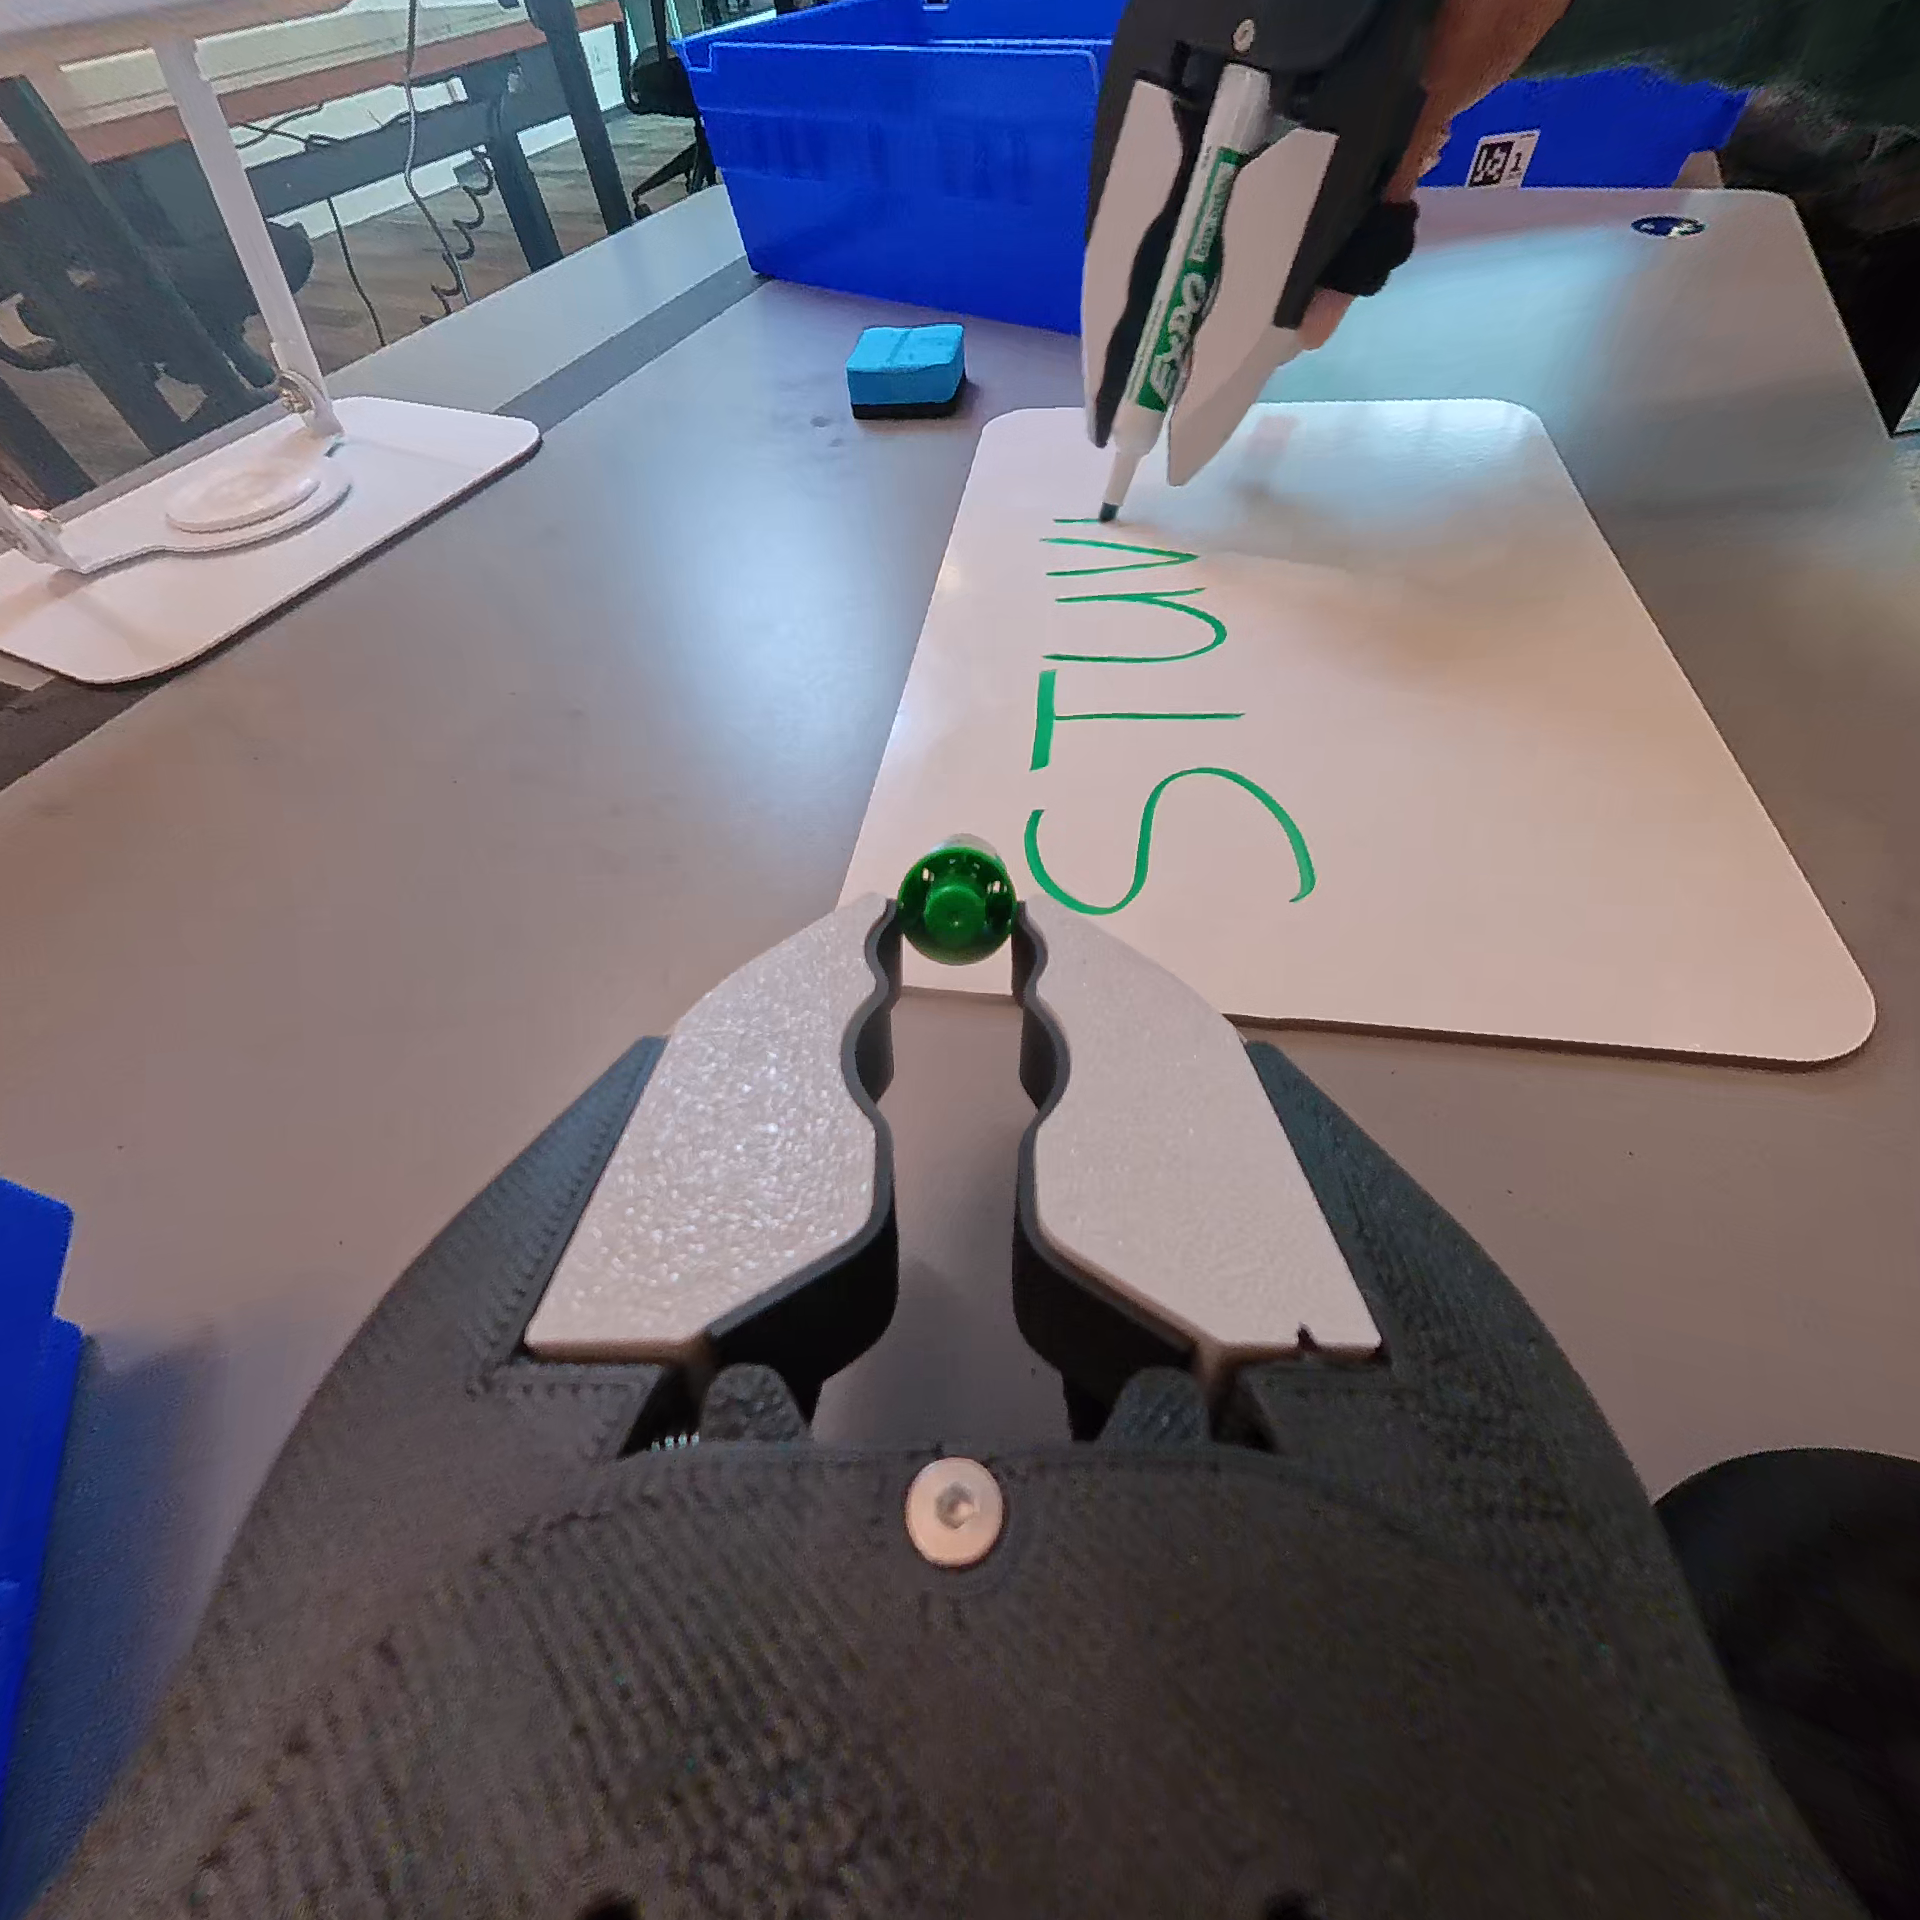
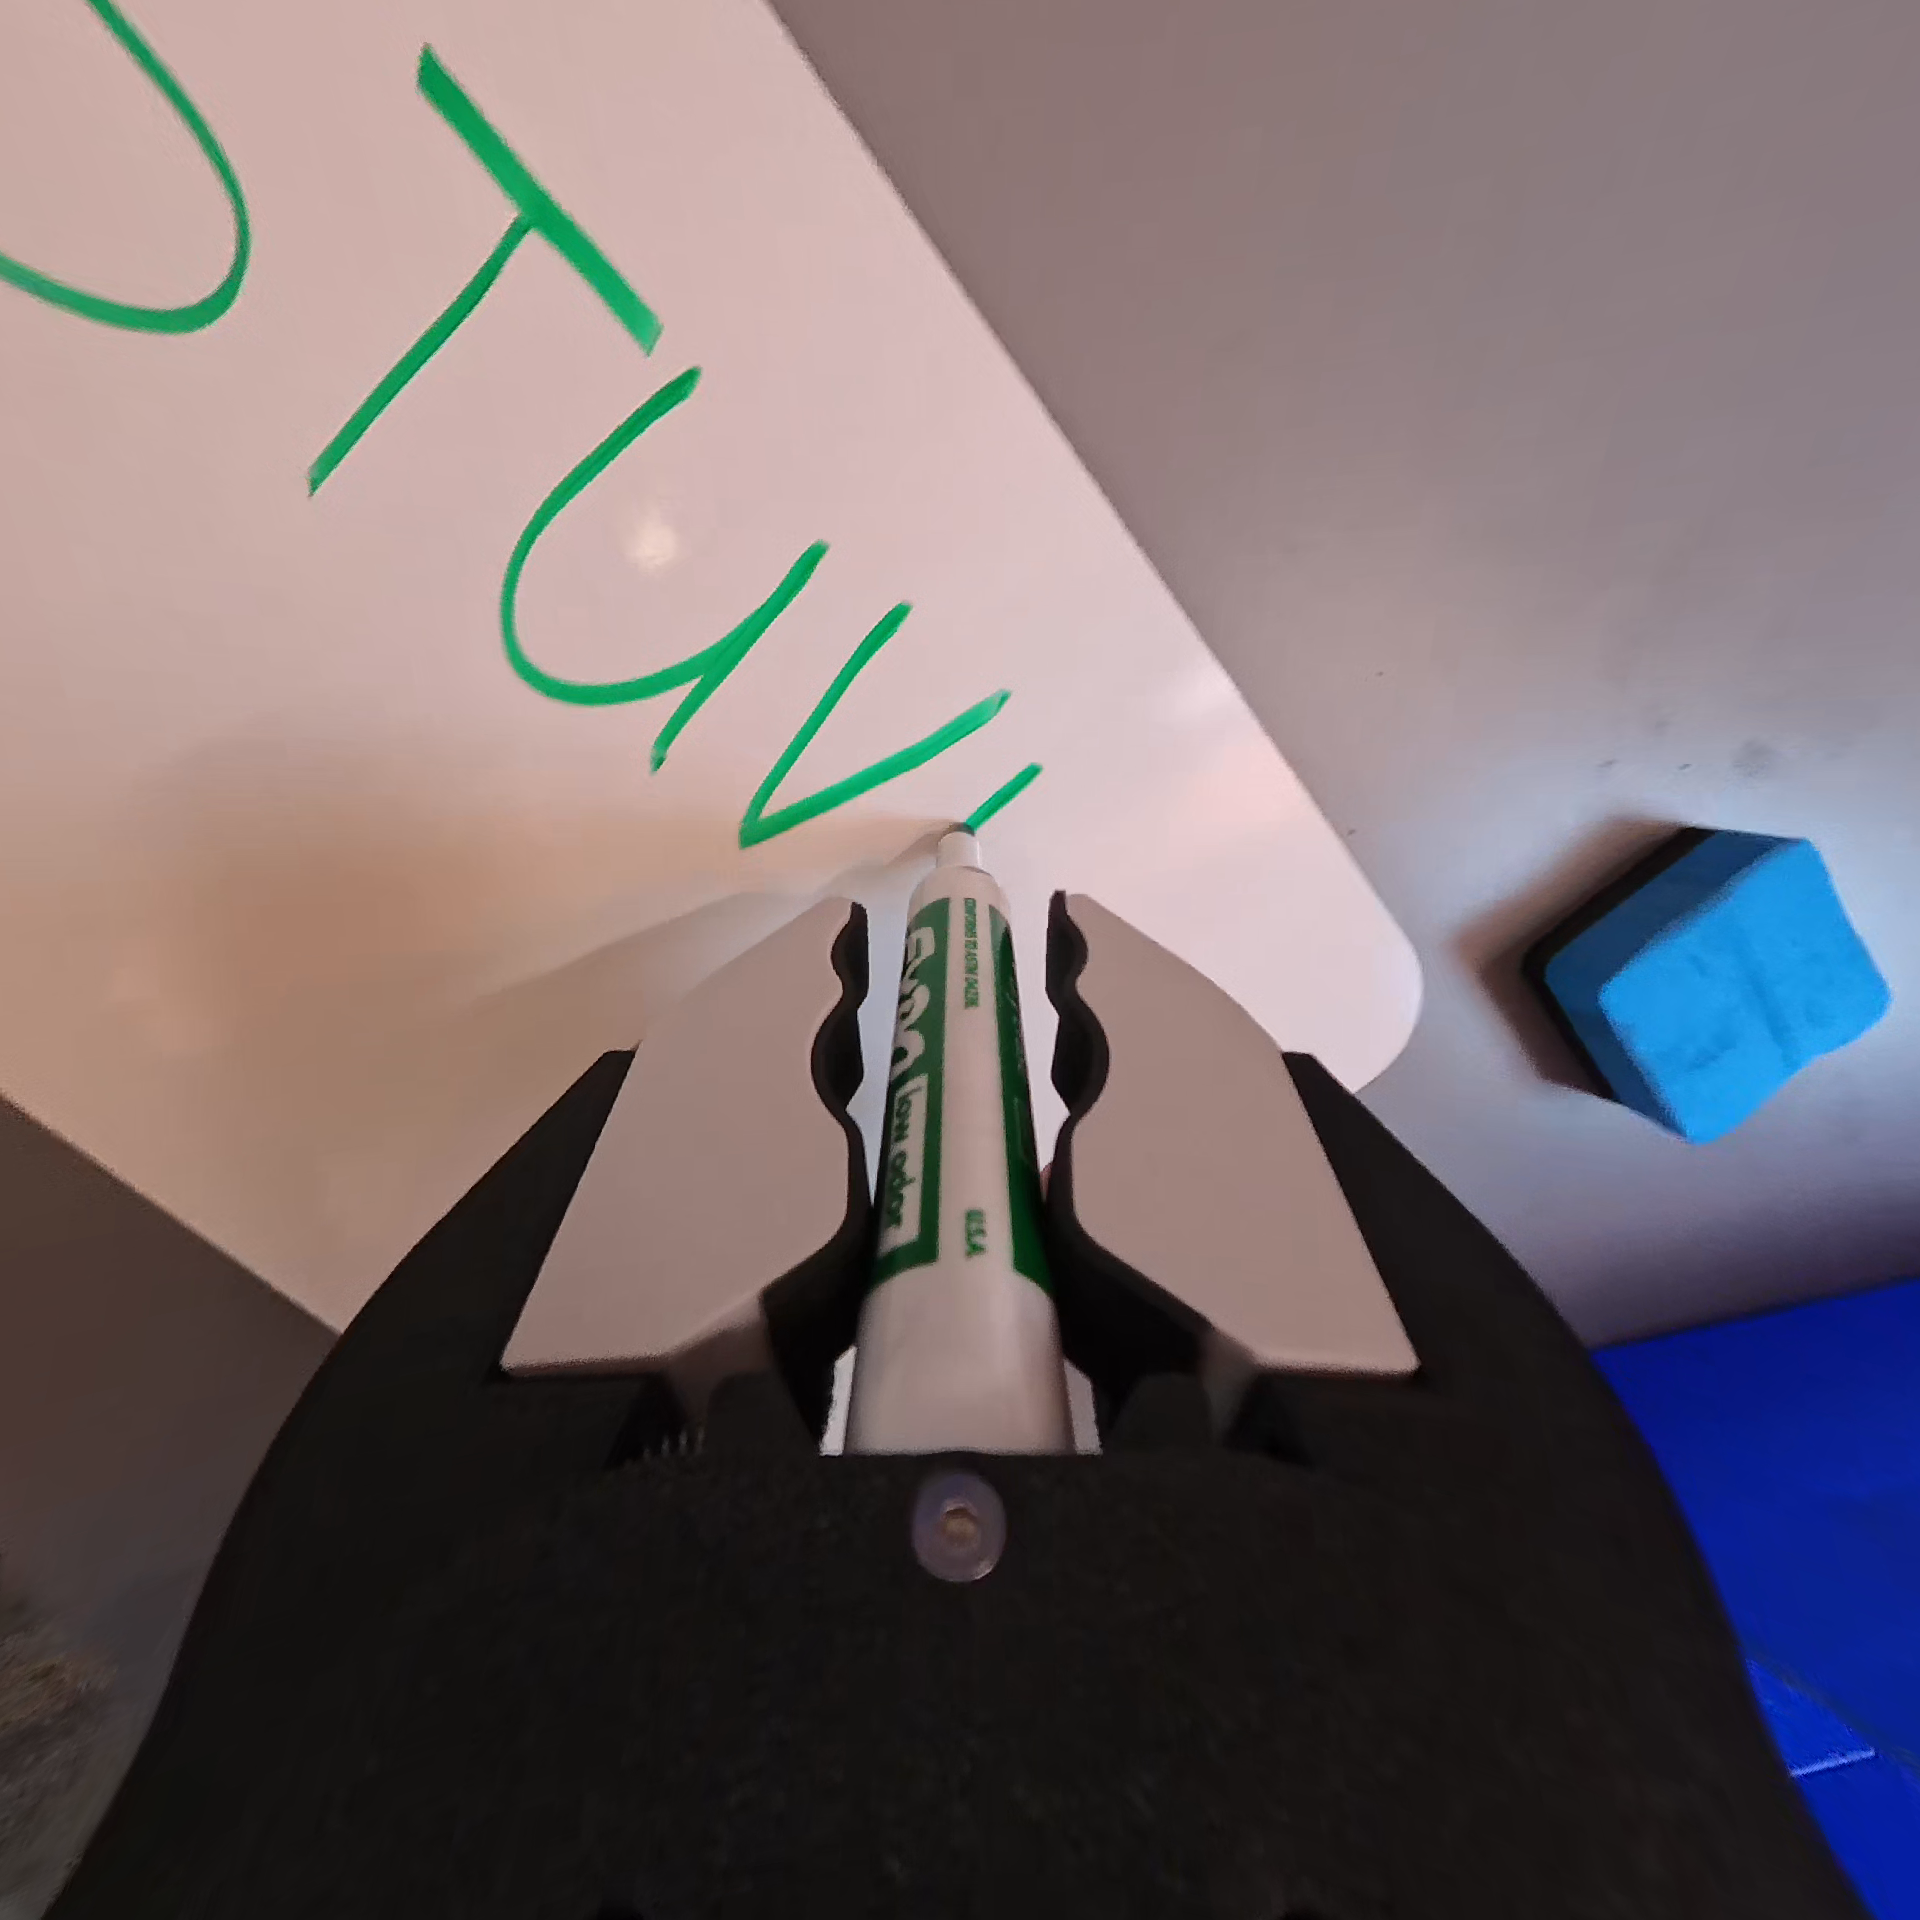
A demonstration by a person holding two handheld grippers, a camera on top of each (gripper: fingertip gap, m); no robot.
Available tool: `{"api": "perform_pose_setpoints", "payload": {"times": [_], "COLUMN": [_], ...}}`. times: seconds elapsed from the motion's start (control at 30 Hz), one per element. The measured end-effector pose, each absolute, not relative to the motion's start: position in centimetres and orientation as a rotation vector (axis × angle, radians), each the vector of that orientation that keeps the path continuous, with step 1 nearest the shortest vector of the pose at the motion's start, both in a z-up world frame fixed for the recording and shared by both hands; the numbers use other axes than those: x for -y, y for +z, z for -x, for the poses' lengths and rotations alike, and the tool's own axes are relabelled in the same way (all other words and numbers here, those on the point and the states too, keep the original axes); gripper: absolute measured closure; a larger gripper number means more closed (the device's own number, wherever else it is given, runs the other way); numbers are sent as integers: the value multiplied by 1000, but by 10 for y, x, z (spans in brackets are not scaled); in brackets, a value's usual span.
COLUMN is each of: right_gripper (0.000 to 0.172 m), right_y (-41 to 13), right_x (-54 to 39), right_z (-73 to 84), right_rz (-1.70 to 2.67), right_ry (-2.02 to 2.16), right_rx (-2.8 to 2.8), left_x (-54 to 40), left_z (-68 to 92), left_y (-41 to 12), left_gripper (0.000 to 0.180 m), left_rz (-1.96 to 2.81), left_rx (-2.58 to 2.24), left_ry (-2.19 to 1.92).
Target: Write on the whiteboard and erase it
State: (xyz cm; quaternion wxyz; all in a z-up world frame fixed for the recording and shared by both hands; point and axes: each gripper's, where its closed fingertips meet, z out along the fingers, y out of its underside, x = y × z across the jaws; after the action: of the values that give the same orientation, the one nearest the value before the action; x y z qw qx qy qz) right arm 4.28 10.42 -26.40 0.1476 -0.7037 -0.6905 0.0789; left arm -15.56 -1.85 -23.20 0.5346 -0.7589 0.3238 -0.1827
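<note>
At nine o'clock in the left wrist view, a white stand base (image 1: 260,520) flat on the grey counter (image 1: 540,831). Toward eleven o'clock, a blue eraser (image 1: 906,369) with a black underside, lying on the counter just off the whiteboard's far corner. At centre, left tongs (image 1: 956,920) pinching a green marker cap (image 1: 956,906) between the fingertips, both pads pressed to its sides, poised over the near corner of the whiteboard (image 1: 1507,831). From centre out to three o'clock, the whiteboard lying flat, green letters (image 1: 1143,717) running away toward twelve. At one o'clock, right tongs (image 1: 1143,457) clamped on a white-and-green marker (image 1: 1174,301), pointed down, tip touching the board at the far end of the lettering. Behind them, at twelve, a blue bin (image 1: 914,156).

In the right wrist view, marker barrel gripped deep between the fingers, tip at the end of a short fresh stroke; eraser at three o'clock.
</note>
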Motion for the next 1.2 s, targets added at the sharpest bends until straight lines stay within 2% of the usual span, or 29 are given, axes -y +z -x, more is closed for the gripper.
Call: {"api": "perform_pose_setpoints", "payload": {"times": [0.23, 0.57, 0.93, 1.2], "right_gripper": [137, 137, 137, 137], "right_y": [-264, -264, -263, -264], "right_x": [-86, -123, -95, -132], "right_z": [-65, -46, -79, -57], "right_rz": [2026, 2015, 2043, 2021], "right_ry": [190, 148, 108, 74], "right_rx": [2013, 1965, 2025, 1983], "left_x": [18, 18, 18, 18], "left_z": [155, 157, 155, 157], "left_y": [-232, -231, -232, -232], "left_gripper": [161, 160, 160, 160], "left_rz": [1809, 1810, 1809, 1811], "left_rx": [-771, -759, -770, -763], "left_ry": [-435, -438, -431, -436]}}
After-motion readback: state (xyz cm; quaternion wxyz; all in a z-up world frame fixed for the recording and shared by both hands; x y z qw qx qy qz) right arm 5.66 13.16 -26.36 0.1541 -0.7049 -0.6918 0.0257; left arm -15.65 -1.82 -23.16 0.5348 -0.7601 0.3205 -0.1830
